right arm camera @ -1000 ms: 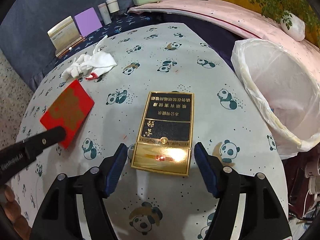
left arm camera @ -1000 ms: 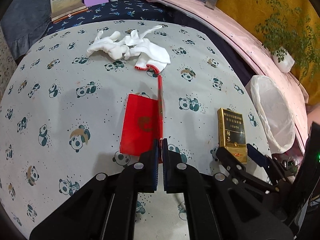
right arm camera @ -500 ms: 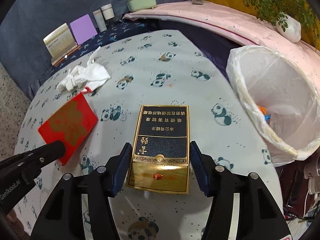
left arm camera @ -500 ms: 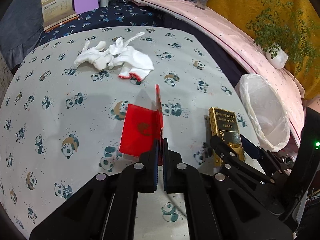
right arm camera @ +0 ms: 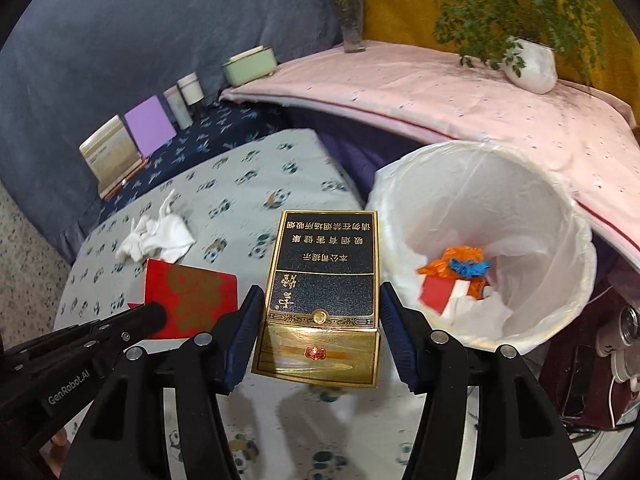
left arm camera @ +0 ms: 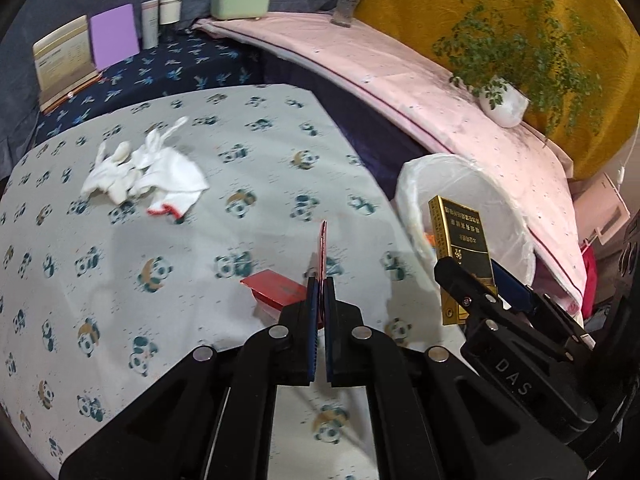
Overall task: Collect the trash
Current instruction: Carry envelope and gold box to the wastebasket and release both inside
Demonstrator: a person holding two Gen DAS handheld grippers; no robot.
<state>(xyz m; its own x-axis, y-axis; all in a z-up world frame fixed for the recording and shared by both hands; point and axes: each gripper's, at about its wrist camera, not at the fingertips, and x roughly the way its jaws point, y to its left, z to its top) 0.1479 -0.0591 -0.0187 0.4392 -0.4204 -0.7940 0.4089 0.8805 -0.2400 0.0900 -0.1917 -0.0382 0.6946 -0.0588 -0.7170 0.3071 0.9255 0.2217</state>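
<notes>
Both pieces of trash have left the panda-print tablecloth (left arm camera: 260, 184) since a second ago, when they lay flat on it. The right gripper (right arm camera: 318, 332) is clamped on the sides of the black and gold box (right arm camera: 320, 296), now lifted, its long axis pointing up the frame. The left gripper (left arm camera: 320, 292) pinches the red envelope (left arm camera: 280, 290) by one edge (seen edge-on, one flap drooping).

The white-lined bin (right arm camera: 560, 208) lies to the right of the box, in the right half of the right wrist view, already holding orange, blue and red scraps. The right hand is nearer to it, so I judge the box goes in first. The white gloves (left arm camera: 148, 172) remain on the cloth at upper left.
</notes>
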